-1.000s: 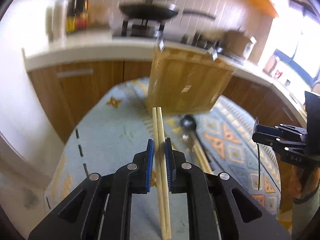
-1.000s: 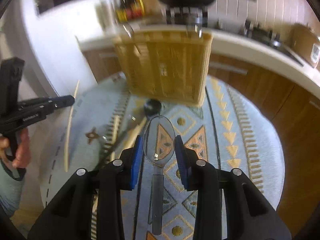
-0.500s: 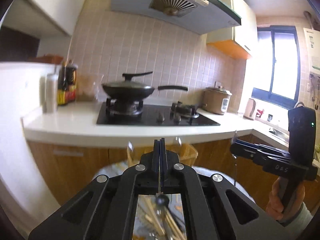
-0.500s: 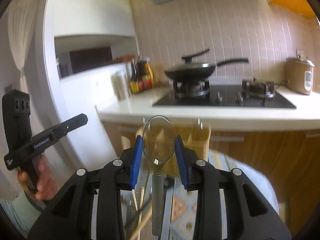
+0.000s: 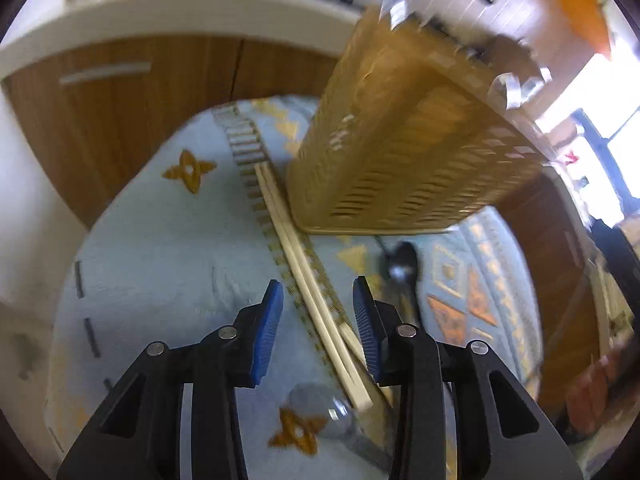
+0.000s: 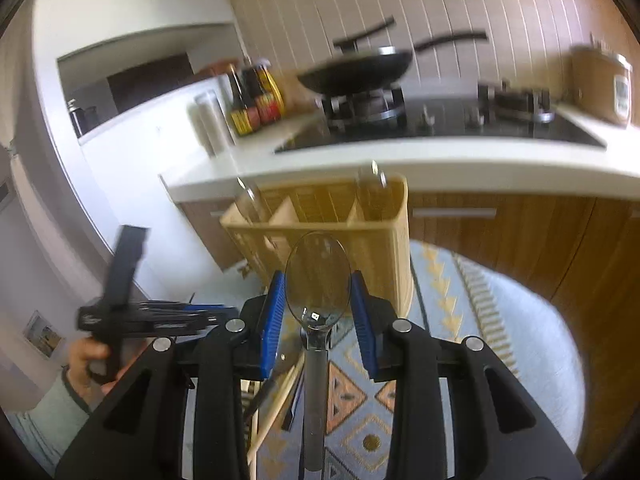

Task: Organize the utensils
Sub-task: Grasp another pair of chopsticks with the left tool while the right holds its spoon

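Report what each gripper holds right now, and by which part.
The right gripper holds a clear plastic spoon, pads at the sides of its bowl. The left gripper holds nothing; it is open above the chopsticks on the mat.

The yellow basket (image 5: pixel 408 152) smears with motion blur; the dark ladle (image 5: pixel 402 266) is fuzzy, and the clear spoon (image 6: pixel 316 320) handle runs off-frame.

A pair of pale wooden chopsticks (image 5: pixel 308 280) is lying side by side on the patterned cloth, one end just beside the tan slotted utensil basket (image 5: pixel 404 152). A clear plastic spoon (image 6: pixel 318 280) is standing bowl-up before the basket's open compartments.
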